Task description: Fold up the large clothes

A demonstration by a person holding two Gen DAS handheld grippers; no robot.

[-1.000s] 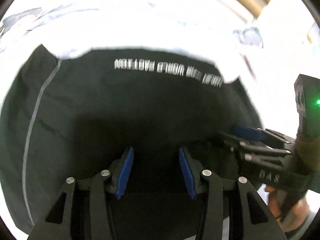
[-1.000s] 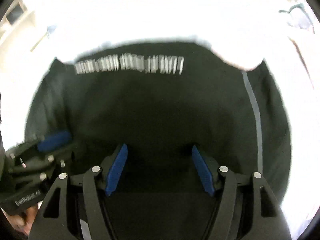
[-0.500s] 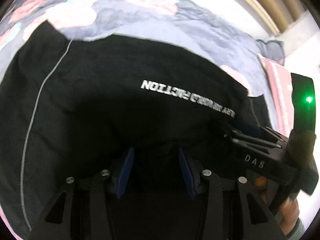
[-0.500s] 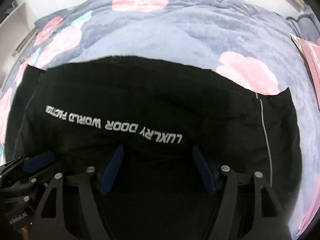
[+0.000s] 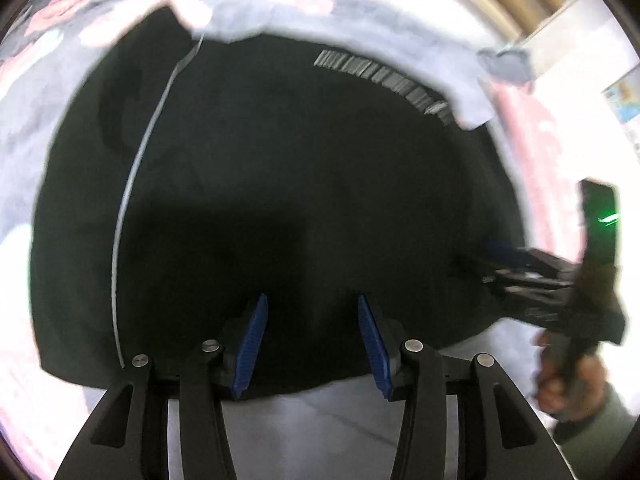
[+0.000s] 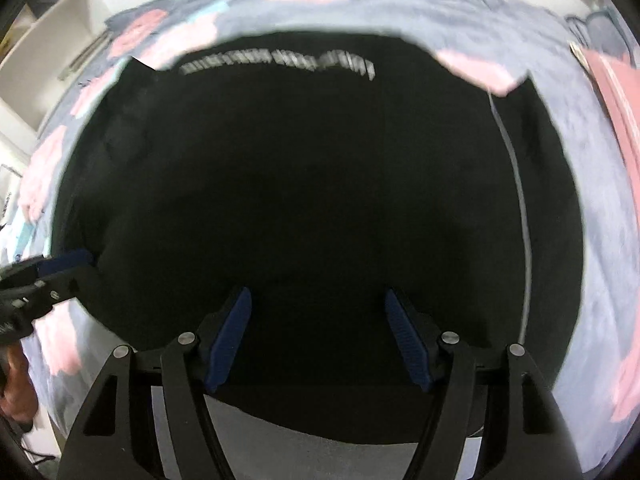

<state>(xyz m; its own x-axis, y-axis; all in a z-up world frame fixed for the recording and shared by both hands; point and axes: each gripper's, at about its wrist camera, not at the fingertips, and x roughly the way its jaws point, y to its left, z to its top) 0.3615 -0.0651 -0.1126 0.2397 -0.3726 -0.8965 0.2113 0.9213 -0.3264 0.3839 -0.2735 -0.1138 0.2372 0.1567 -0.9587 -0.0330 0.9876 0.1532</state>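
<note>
Black fabric of the folded garment (image 5: 280, 168) lies flat on the flowered bedspread (image 6: 460, 12), directly ahead of and below both tools, with its long axis running side to side and its near edge just under the fingertips. The left gripper (image 5: 312, 340) and the right gripper (image 6: 316, 336) both stand spread over this near edge, side by side and about equally near, with cloth showing between the pads but not pinched by them. Bare bedspread lies beyond the far edge with the white lettering (image 6: 280, 62), so I judge there is open room to fold forward.
</note>
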